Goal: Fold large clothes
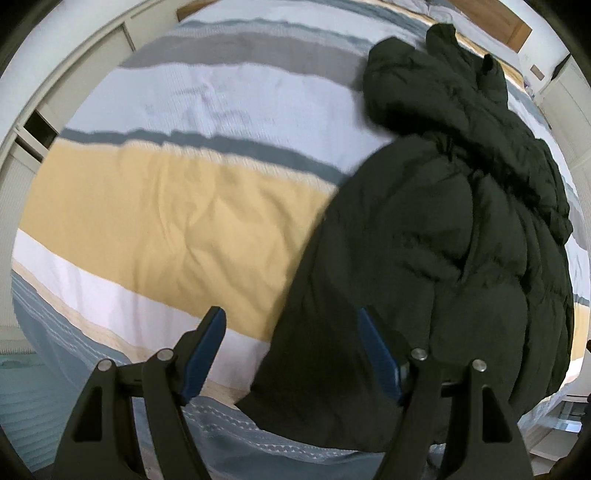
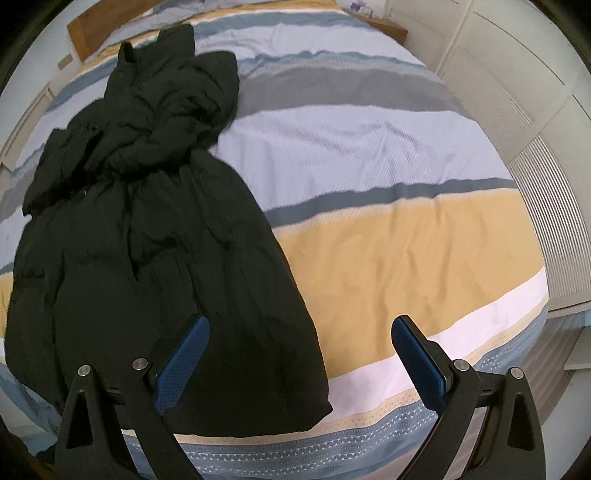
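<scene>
Overhead, both grippers (image 1: 290, 315) (image 2: 301, 325) hover with fingers spread above the coat (image 2: 155, 240).

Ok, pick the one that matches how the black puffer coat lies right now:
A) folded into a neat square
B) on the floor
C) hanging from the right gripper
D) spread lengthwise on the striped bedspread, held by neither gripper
D: the black puffer coat lies lengthwise on the striped bedspread, while the left gripper and right gripper are both open and empty.

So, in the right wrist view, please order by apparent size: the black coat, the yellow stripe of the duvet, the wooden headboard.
1. Black coat, but it lies nearest the camera, so its lead is partly apparent.
2. Yellow stripe, close behind it.
3. Wooden headboard, small and far away, mostly hidden.
</scene>
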